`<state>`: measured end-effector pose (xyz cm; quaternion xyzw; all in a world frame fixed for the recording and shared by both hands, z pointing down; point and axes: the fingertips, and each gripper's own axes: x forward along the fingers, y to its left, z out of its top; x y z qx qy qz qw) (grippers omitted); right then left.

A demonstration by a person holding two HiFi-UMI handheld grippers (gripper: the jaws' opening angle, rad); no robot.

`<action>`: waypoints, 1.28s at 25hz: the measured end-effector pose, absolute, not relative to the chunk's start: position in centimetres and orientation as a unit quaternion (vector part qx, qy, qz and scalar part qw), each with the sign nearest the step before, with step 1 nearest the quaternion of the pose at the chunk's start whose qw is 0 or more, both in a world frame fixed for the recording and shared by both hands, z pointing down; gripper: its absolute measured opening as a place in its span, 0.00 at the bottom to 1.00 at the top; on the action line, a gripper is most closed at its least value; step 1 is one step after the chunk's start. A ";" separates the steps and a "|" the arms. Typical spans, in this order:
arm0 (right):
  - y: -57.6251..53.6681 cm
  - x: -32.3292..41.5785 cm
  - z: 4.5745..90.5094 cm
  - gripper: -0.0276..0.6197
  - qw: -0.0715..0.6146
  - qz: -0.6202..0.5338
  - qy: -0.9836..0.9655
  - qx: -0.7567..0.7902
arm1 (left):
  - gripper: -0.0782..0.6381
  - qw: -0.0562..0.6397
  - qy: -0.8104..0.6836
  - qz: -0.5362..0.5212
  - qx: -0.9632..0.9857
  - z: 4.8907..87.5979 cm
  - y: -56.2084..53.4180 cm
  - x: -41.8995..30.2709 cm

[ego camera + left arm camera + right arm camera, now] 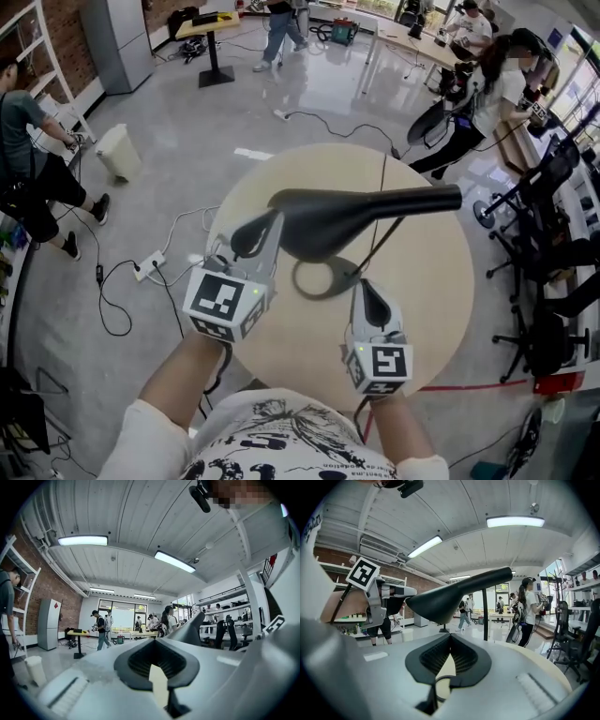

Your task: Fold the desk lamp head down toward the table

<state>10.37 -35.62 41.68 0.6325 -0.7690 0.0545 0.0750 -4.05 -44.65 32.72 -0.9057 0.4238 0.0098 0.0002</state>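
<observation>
Round pale worktop (441, 281) carries a black desk lamp (309, 234): its ring base (323, 279) sits at the middle, and the long lamp head (394, 202) lies level above it. The left claw (270, 228), closed on nothing, is against the head's left end. The right claw (365, 286), also closed and empty, is just beside the base, toward the near edge.

This is an open-plan lab or workshop. Left of the round table (441, 281), a power strip (148, 268) and loose cables (111, 305) lie on the polished floor. Office chairs (553, 267) crowd its right. Beyond it, people work at benches (419, 42) under strip lights (82, 540).
</observation>
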 end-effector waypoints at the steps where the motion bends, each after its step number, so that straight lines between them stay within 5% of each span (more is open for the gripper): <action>1: -35.4 10.3 42.0 0.06 0.077 0.057 -0.766 0.636 | 0.12 -0.006 0.418 0.011 -0.908 33.1 -44.5 -4.0; 32: -35.7 12.5 45.0 0.06 0.106 0.090 -0.730 0.669 | 0.12 -0.109 0.376 -0.013 -0.920 43.3 -44.4 0.8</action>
